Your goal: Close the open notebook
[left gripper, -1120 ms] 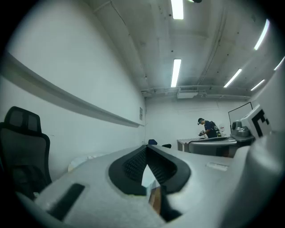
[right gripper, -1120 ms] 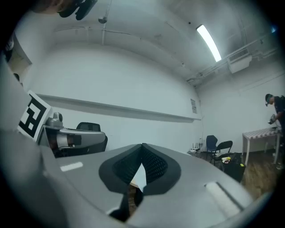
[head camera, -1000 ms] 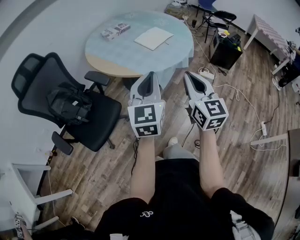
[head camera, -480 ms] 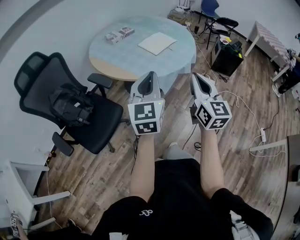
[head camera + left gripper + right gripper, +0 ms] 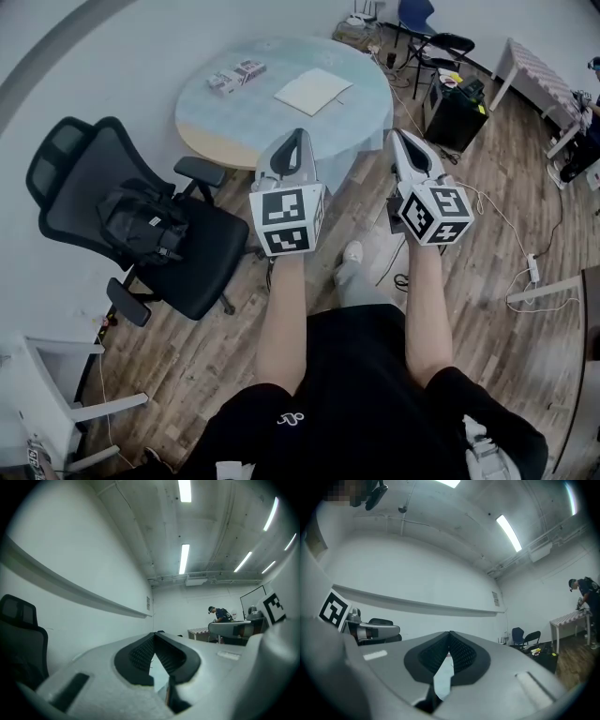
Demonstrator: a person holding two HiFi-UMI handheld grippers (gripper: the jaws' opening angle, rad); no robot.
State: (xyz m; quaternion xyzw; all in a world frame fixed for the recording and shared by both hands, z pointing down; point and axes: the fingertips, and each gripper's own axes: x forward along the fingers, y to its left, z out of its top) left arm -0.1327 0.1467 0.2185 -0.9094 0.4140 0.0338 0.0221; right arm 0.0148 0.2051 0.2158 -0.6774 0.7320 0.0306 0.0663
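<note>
The notebook (image 5: 312,90) lies flat with its pale pages up, on the far right part of a round table (image 5: 281,122) covered in light blue cloth. Both grippers are held level in front of me, short of the table's near edge. My left gripper (image 5: 298,134) is shut with nothing in it, its tips meeting in the left gripper view (image 5: 154,633). My right gripper (image 5: 397,133) is also shut and empty, as the right gripper view (image 5: 450,633) shows. The notebook cannot be made out in either gripper view.
Small boxes (image 5: 236,77) sit on the table's far left. A black office chair (image 5: 192,248) with a backpack (image 5: 141,225) stands to the left. A black case (image 5: 453,105), folding chairs (image 5: 441,42) and floor cables (image 5: 506,225) lie to the right. A person stands at a far table (image 5: 583,595).
I have stepped towards the table, and one foot now shows below the grippers. Both grippers moved forward and a little up together, still shut.
</note>
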